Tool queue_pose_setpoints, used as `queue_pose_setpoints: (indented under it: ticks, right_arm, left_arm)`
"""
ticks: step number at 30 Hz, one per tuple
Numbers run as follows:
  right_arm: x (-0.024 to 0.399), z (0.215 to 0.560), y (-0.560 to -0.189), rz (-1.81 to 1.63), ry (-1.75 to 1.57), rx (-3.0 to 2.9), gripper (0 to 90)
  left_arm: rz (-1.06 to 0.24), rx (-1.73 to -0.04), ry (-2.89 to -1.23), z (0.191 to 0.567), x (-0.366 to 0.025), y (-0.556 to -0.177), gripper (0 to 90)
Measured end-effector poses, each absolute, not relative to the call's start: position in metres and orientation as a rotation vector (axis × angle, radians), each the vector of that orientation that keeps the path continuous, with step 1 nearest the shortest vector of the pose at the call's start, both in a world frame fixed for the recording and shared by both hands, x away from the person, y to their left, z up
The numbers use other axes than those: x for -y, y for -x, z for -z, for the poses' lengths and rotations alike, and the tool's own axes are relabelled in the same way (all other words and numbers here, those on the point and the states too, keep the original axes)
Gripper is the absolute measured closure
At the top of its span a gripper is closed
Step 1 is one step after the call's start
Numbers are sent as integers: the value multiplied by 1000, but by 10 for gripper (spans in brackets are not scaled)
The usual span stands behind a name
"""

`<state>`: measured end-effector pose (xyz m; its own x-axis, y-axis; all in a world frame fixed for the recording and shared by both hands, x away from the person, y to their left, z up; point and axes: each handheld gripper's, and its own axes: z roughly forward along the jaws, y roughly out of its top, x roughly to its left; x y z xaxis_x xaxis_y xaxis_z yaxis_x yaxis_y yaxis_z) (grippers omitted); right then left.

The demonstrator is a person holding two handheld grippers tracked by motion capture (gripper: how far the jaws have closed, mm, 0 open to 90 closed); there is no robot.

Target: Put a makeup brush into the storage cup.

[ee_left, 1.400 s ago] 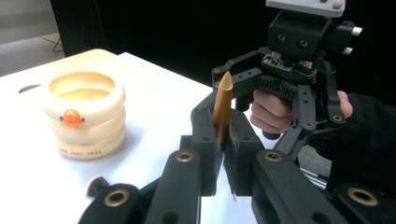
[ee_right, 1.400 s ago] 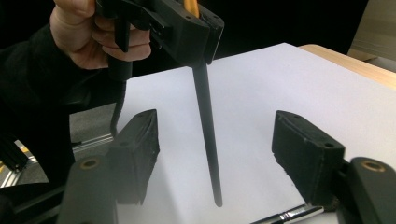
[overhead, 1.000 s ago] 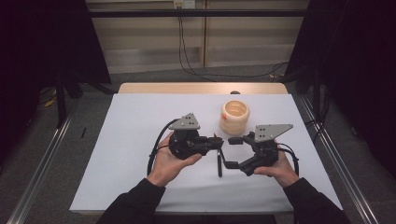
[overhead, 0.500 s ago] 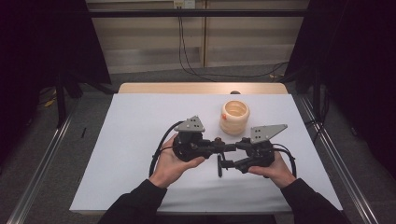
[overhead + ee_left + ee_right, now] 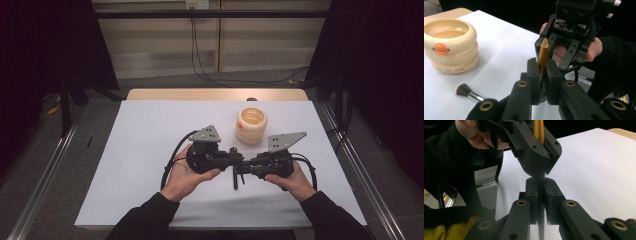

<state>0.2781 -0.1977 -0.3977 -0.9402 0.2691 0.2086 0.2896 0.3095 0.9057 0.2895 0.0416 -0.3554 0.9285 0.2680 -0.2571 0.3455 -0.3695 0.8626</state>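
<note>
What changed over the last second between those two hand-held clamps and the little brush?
The right gripper edged in toward the left gripper until the two met nose to nose, and its jaws have just been closing; they now pinch the dark part of the brush below the left one's grip. The left gripper kept its hold on the brush's golden handle. The cream ringed pot and the white table cover stayed put.

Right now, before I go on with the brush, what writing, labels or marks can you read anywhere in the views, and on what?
"THE JUST SWAN": my best reading of the small raised letters on the bottom ring of the cream holder; the first word is soft.
Orange oval badge on the middle ring: a mark without letters.
Circuit board on the right gripper: print too small to read.
Gold brush handle: no text visible.
</note>
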Motion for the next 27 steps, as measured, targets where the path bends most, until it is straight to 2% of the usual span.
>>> queue_pose_setpoints:
  ticks: [15,24,27]
  right_arm:
    - [199,396,-276,1782,566,2556,840]
    - [200,395,-276,1798,568,2564,840]
    - [200,395,-276,1797,579,2567,840]
  left_arm:
    - [56,-433,-1919,360,-43,-291,805]
    - [-5,-434,-1866,359,-46,-291,572]
    - [-32,-446,-1861,359,-47,-290,453]
